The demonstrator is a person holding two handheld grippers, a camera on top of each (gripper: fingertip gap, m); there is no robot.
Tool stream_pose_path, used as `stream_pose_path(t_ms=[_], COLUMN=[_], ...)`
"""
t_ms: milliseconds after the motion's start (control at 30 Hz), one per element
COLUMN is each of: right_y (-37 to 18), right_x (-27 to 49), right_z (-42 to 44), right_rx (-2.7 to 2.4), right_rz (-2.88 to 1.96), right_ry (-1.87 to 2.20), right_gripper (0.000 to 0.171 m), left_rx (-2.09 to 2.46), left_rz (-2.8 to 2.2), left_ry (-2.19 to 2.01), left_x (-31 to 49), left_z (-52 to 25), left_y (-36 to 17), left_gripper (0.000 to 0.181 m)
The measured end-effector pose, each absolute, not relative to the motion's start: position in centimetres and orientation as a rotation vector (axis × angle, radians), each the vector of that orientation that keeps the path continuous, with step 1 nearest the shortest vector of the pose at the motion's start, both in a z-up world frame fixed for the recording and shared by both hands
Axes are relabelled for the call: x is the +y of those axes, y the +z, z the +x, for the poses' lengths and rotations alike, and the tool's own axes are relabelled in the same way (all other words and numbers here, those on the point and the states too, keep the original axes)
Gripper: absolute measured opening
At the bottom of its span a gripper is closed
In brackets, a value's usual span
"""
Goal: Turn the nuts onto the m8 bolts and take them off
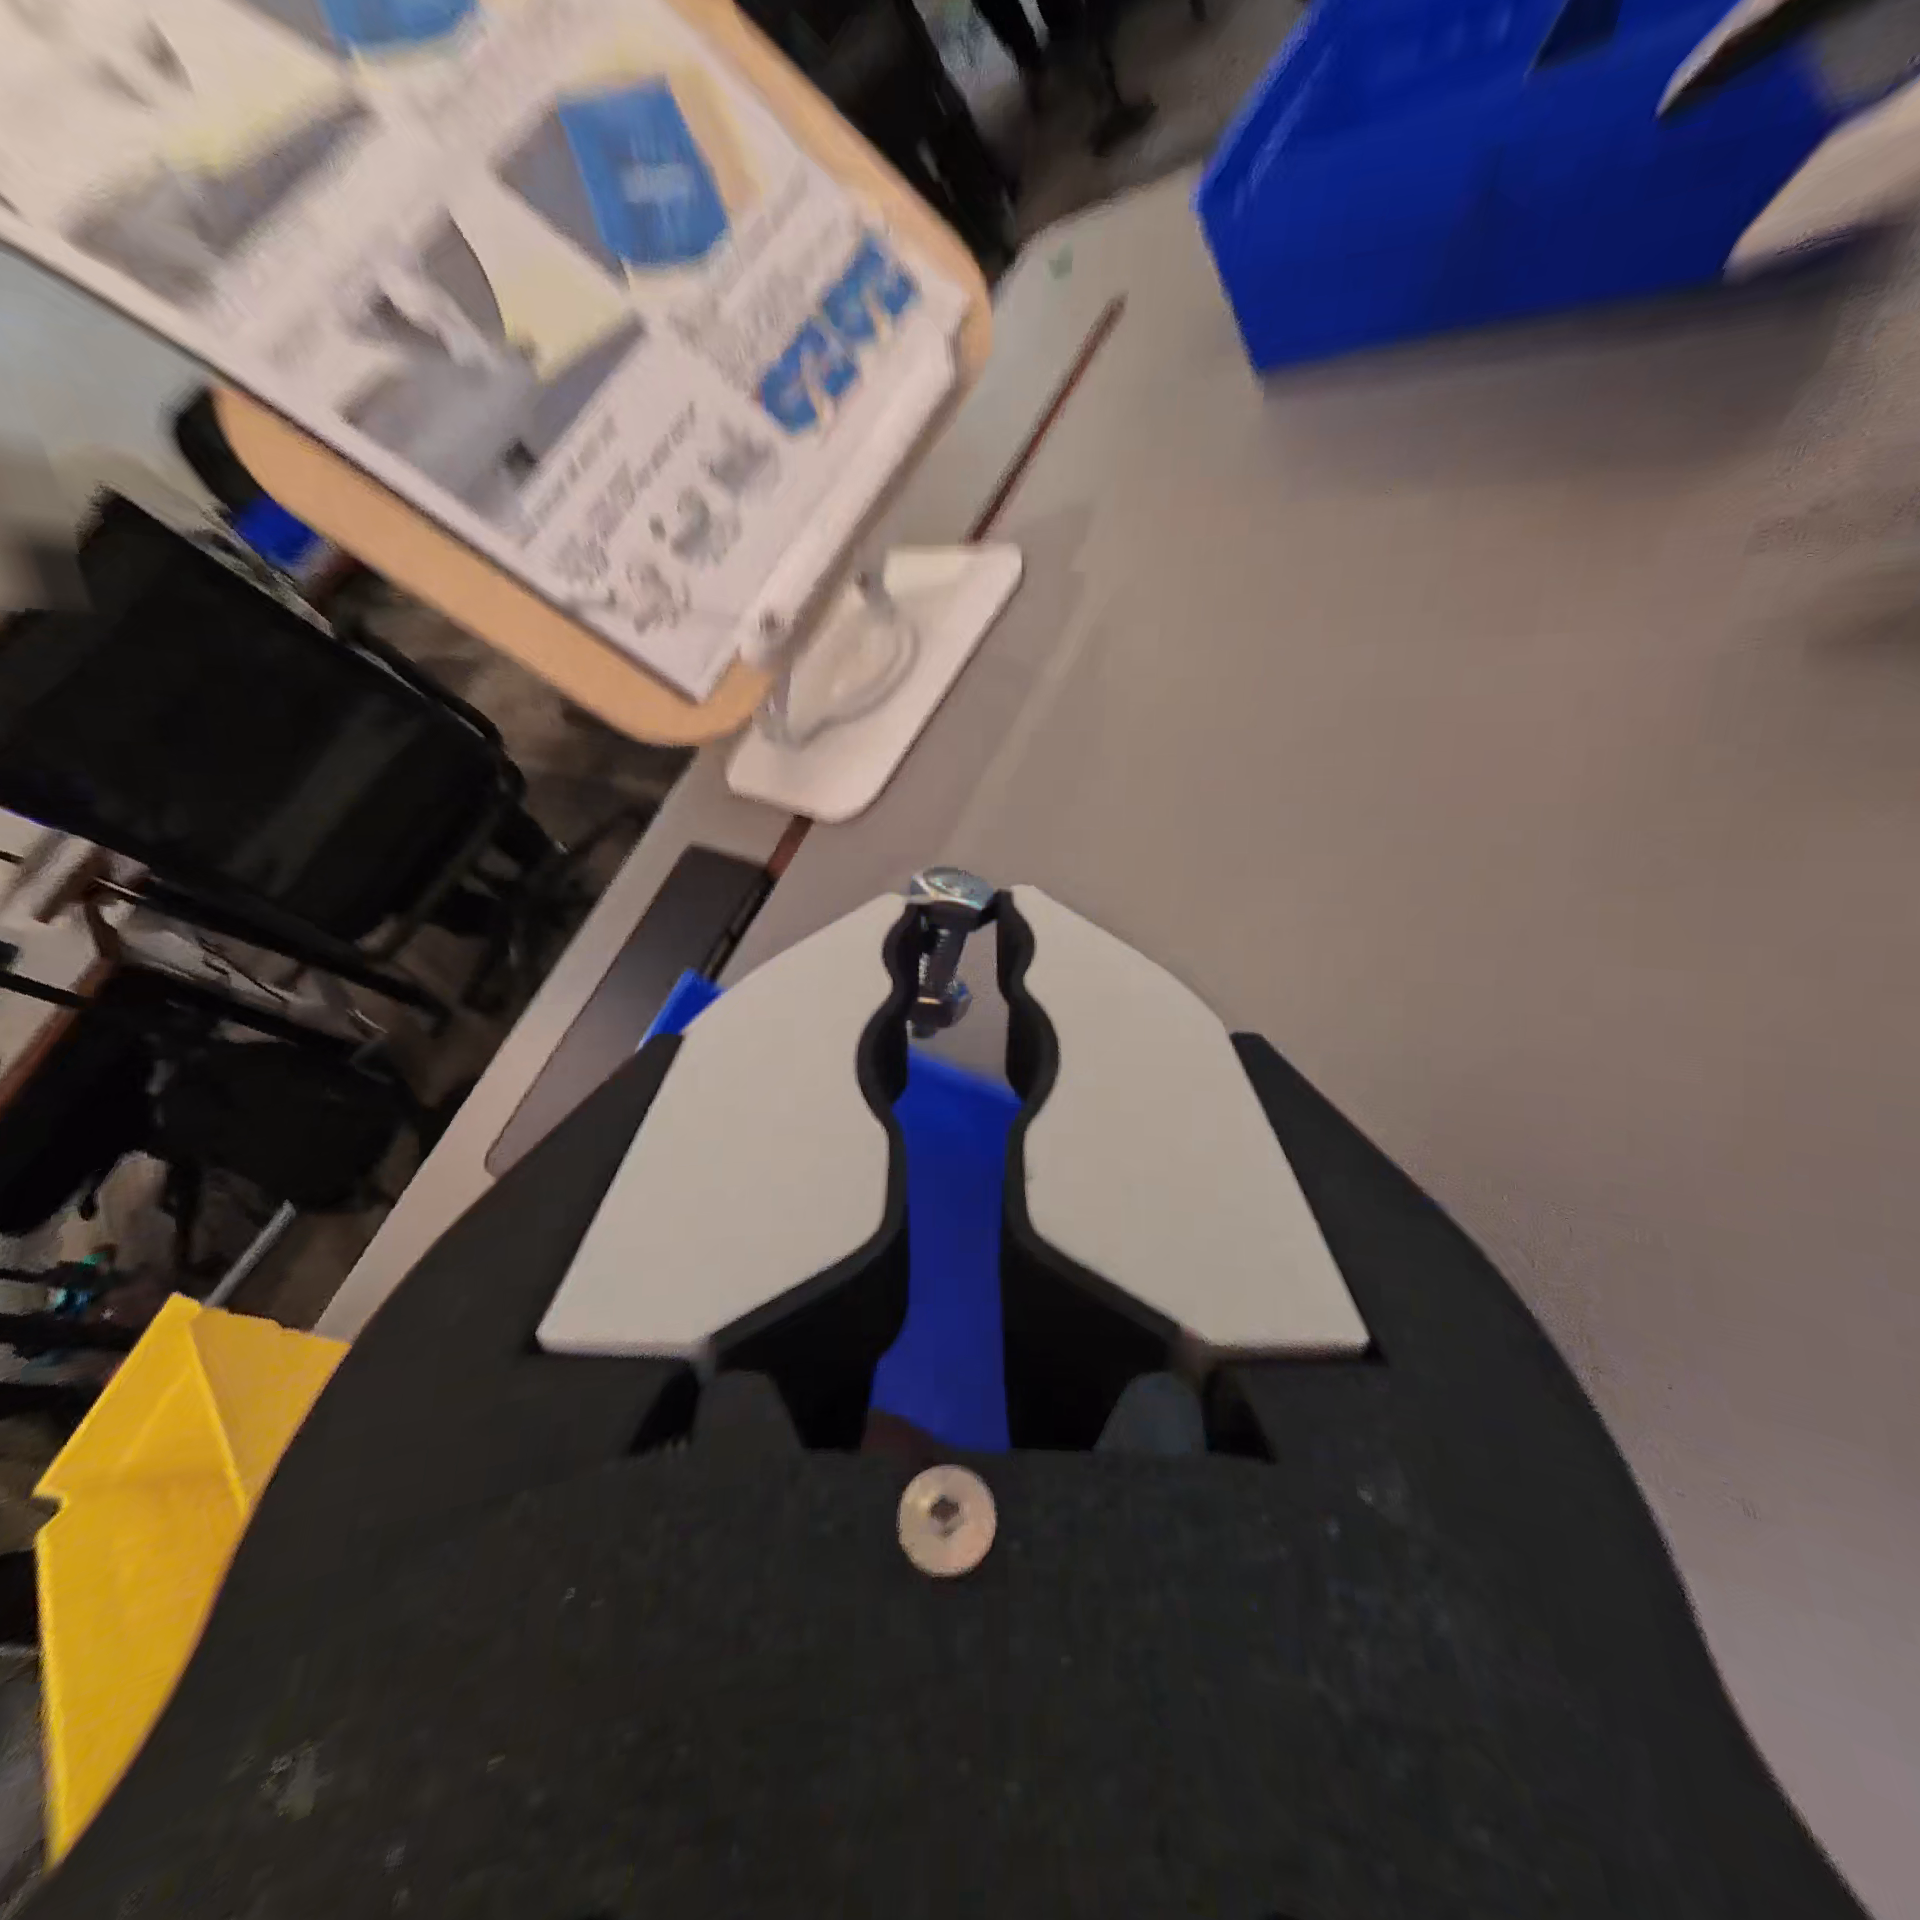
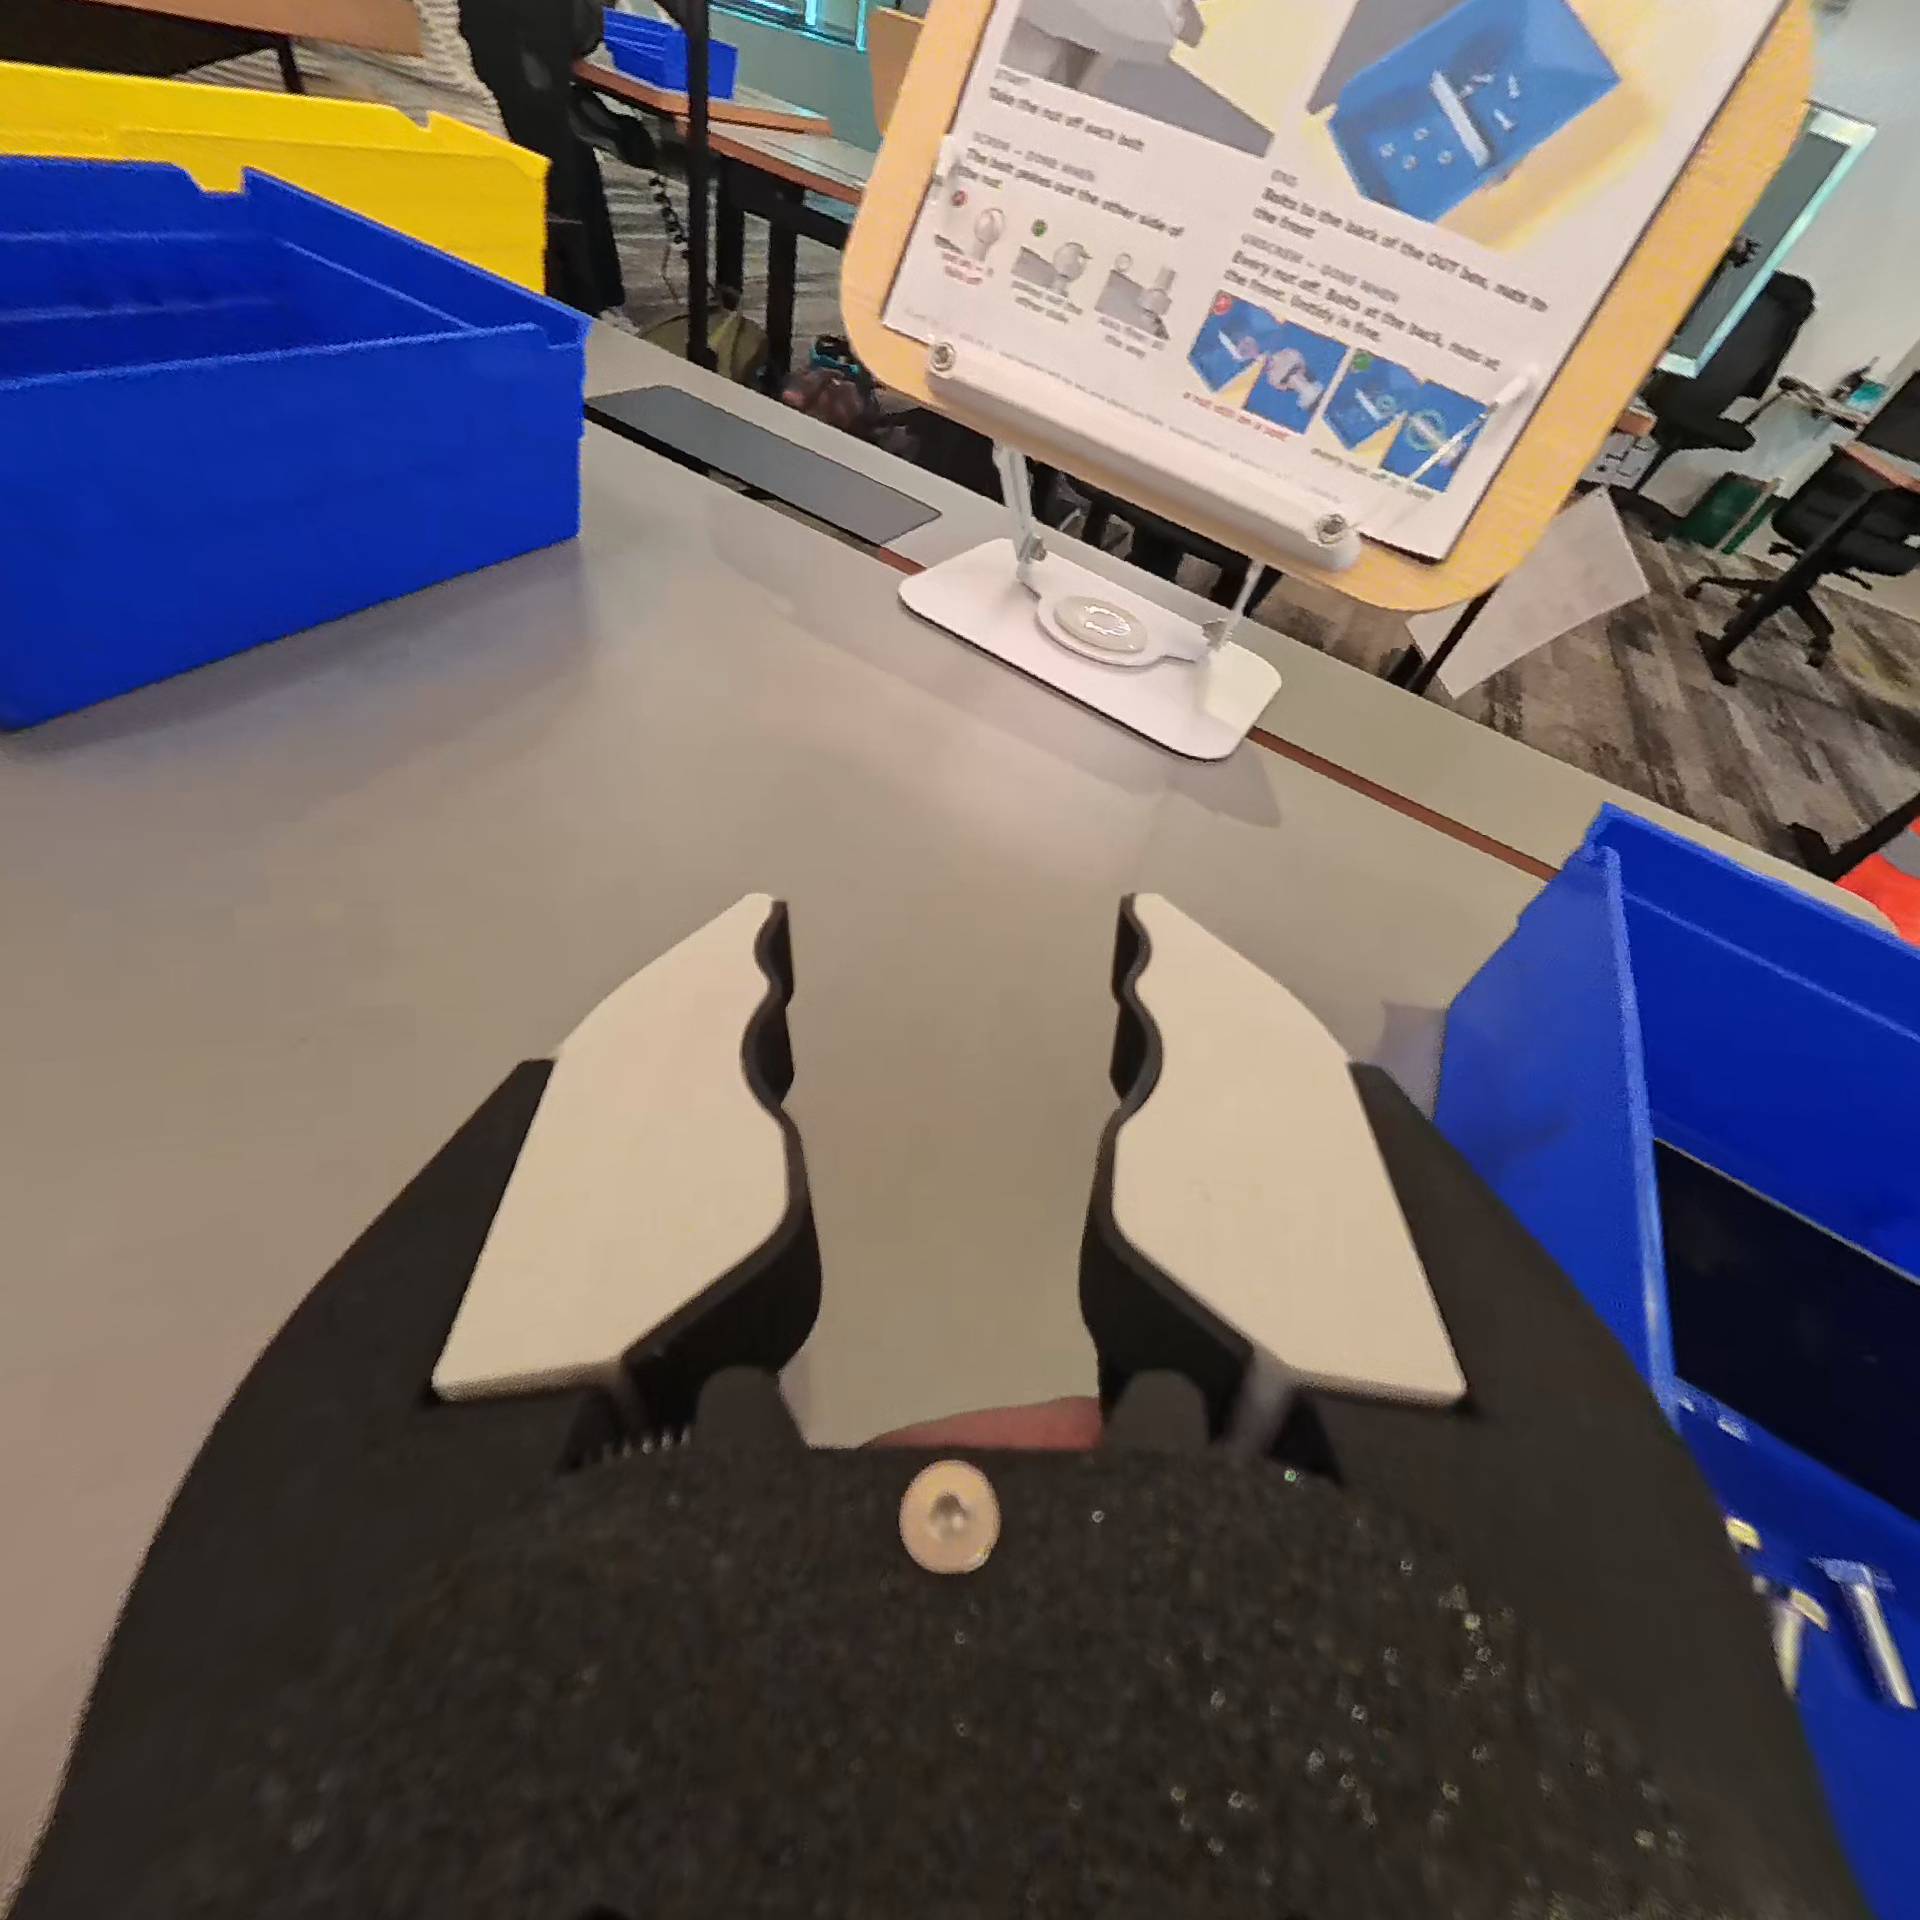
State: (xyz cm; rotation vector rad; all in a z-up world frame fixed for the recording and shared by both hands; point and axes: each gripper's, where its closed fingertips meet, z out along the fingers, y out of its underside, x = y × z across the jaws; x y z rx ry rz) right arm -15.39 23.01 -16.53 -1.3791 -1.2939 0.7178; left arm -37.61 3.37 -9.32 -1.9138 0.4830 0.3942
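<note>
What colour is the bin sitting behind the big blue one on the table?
Yellow bin, seen best in the right wrist view, behind the blue bin.

The right gripper (image 2: 951, 925) is held above a grey table (image 2: 468, 831), its fingers (image 2: 665, 1122) spread apart with nothing between them. A blue bin (image 2: 1662, 1195) holding loose bolts (image 2: 1870, 1642) is seen at the right. Another blue bin (image 2: 260, 447) is set at the left, before a yellow bin (image 2: 312, 135). An instruction board (image 2: 1299, 260) on a white stand (image 2: 1101, 634) is placed at the far edge.
</note>
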Motion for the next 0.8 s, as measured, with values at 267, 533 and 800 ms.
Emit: stream_pose_path(t_ms=[267, 533, 800], right_y=[-17.3, -17.6, -16.4], right_x=[20.4, 17.1, 10.7], right_z=[-15.5, -15.4, -17.5], right_rx=[-1.347, -1.474, -1.615], right_rz=[-1.362, -1.279, -0.981], right_ry=[0.795, 0.976, 1.082], right_gripper=[0.057, 0.04, 0.041], left_rx=[0.282, 0.261, 0.311], left_rz=[-1.677, -1.577, -1.546], left_ry=[0.223, 0.066, -0.17], left_x=[4.2, 6.4, 9.5], left_z=[-25.5, -20.9, -17.0], left_y=[-11.1, -11.0, -9.8], left_gripper=[0.014, 0.013, 0.013])
